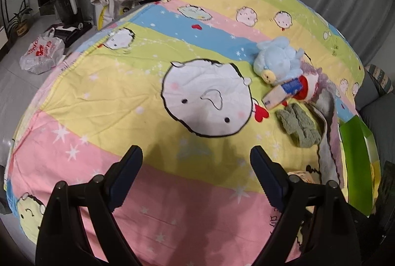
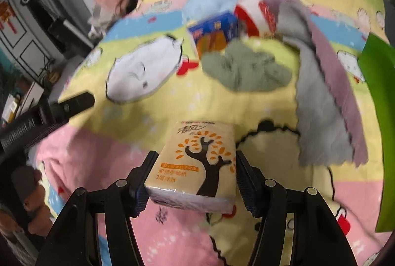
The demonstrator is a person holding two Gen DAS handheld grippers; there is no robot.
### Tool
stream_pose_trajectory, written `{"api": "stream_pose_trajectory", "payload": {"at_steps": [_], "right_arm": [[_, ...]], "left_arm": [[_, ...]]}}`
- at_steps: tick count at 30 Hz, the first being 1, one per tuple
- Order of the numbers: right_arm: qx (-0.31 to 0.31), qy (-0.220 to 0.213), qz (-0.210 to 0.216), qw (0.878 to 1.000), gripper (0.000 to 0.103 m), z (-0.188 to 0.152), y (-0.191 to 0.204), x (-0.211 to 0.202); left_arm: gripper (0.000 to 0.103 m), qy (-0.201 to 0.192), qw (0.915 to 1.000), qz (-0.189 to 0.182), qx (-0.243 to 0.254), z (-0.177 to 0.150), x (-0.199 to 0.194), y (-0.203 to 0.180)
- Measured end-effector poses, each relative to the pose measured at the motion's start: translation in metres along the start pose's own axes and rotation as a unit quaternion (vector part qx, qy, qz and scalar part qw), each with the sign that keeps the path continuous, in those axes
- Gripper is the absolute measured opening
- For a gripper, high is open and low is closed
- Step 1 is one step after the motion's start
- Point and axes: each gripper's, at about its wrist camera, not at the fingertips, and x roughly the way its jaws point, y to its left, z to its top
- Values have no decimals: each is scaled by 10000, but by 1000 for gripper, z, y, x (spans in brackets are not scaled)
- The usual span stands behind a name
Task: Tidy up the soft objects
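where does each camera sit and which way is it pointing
Left wrist: sits behind the left claw, looking forward and down over the cartoon bedspread; its two black fingers stand apart, holding nothing.
Right wrist: sits behind the right claw, looking across the same bedspread; its fingers press the sides of a yellow tissue pack, and the left claw shows at left.
Shared: blue plush toy, green knitted cloth, grey towel, blue-labelled pack.
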Motion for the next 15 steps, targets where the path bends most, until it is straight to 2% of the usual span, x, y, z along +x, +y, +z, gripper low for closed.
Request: {"api": "stream_pose_trajectory", "payload": {"at_steps": [3, 4, 8, 12, 14, 15], "right_arm": [[20, -78, 38, 10000, 85, -3, -6, -11], [94, -183, 90, 9997, 89, -2, -10, -20], [482, -465, 480, 9966, 90, 2, -31, -46], [971, -545, 834, 9903, 89, 6, -54, -50], [1163, -457, 950, 9876, 82, 5, -62, -45], [1214, -366, 1042, 9864, 75, 5, -64, -41]], "left_arm": [[88, 142, 9998, -160, 5, -3, 3, -3], [88, 179, 9996, -225, -8, -4, 4, -4], [88, 432, 9970, -641, -87, -8, 6, -11], [85, 804, 9891, -1231, -85, -17, 7, -23], [75, 963, 9835, -1533, 19, -24, 7, -33], [64, 1041, 9805, -1663, 94, -28, 6, -38]]}}
